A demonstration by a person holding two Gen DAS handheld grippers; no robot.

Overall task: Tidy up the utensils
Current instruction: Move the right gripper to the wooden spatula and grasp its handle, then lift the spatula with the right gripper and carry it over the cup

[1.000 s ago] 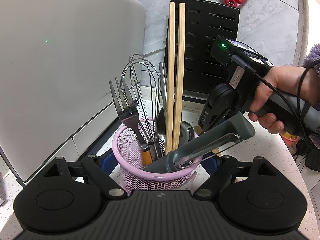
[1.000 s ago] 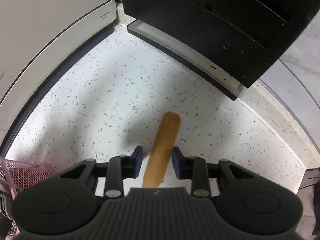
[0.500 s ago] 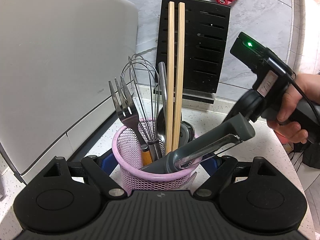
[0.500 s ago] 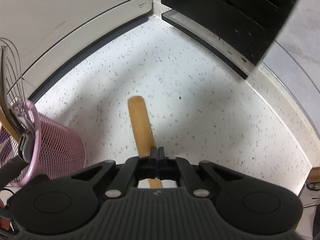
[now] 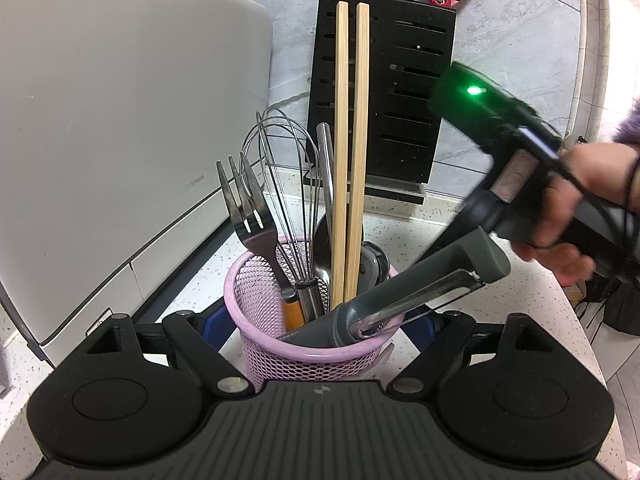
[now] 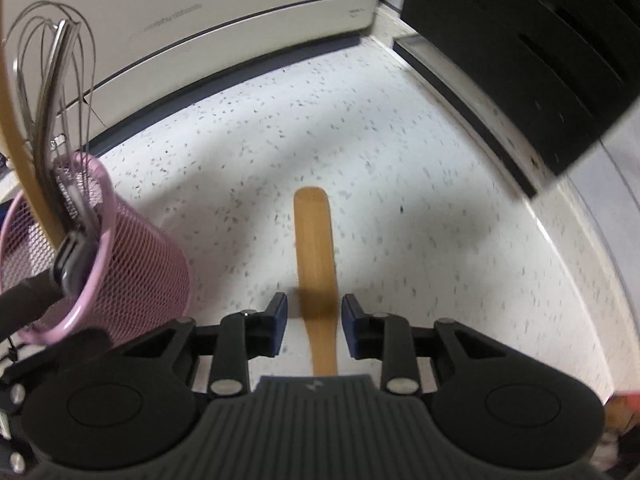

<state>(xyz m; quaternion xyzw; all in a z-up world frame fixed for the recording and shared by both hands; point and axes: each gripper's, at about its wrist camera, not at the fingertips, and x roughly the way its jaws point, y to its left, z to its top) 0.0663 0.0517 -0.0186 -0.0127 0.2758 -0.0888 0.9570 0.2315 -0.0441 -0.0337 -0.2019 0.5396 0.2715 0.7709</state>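
Only the left wrist view shows the pink mesh holder (image 5: 312, 344) clamped between the left gripper (image 5: 318, 326) pads, packed with a fork (image 5: 248, 216), whisk (image 5: 280, 168), two chopsticks (image 5: 352, 152) and a grey peeler (image 5: 416, 292), with the person's hand (image 5: 576, 208) blurred at right. Only the right wrist view shows the wooden spatula (image 6: 314, 248) lying flat on the speckled counter (image 6: 420, 220), beside the holder. The right gripper (image 6: 314, 314), its jaws having just been opening, stands parted above the spatula's handle, both pads clear of the wood.

right claw (image 6: 314, 318): jaws reopened | wooden spatula (image 6: 314, 248): between them, untouched | swung towards pink basket (image 6: 132, 264)
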